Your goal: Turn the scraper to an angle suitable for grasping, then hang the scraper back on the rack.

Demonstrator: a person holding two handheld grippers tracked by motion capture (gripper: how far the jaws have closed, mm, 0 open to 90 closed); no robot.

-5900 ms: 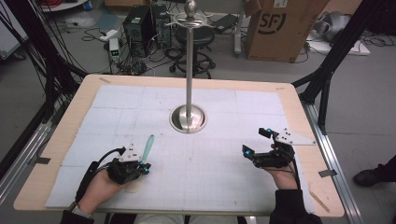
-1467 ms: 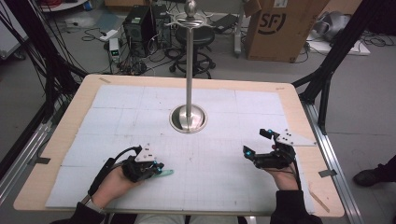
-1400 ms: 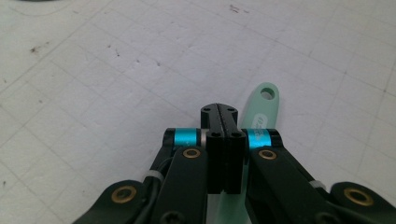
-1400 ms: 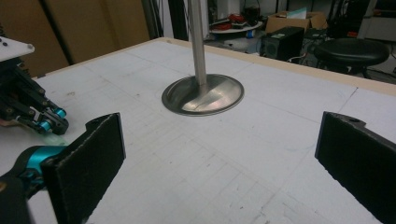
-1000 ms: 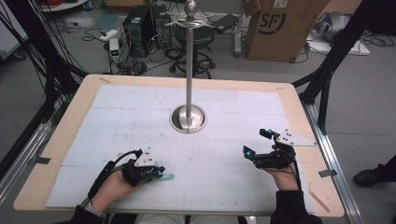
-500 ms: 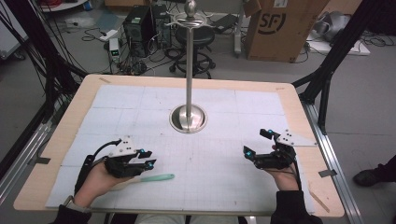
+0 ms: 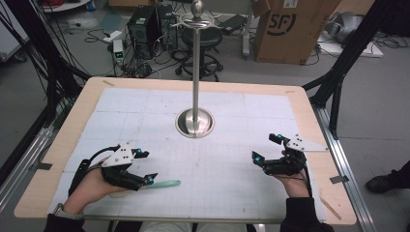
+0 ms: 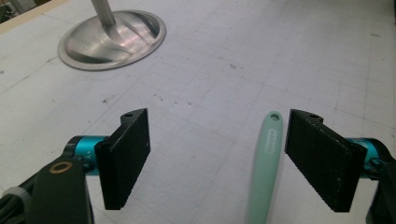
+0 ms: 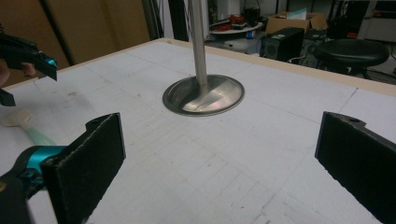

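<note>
Jaws of the left gripper [image 8: 217,161] had just been opening, the mint-green spatula handle [image 8: 264,170] lying free between them; right gripper [image 9: 219,158] gaped empty.

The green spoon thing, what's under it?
The mint-green utensil lies flat on the white gridded mat. The left gripper covers its near end in the high view, its jaws having just opened.
</note>
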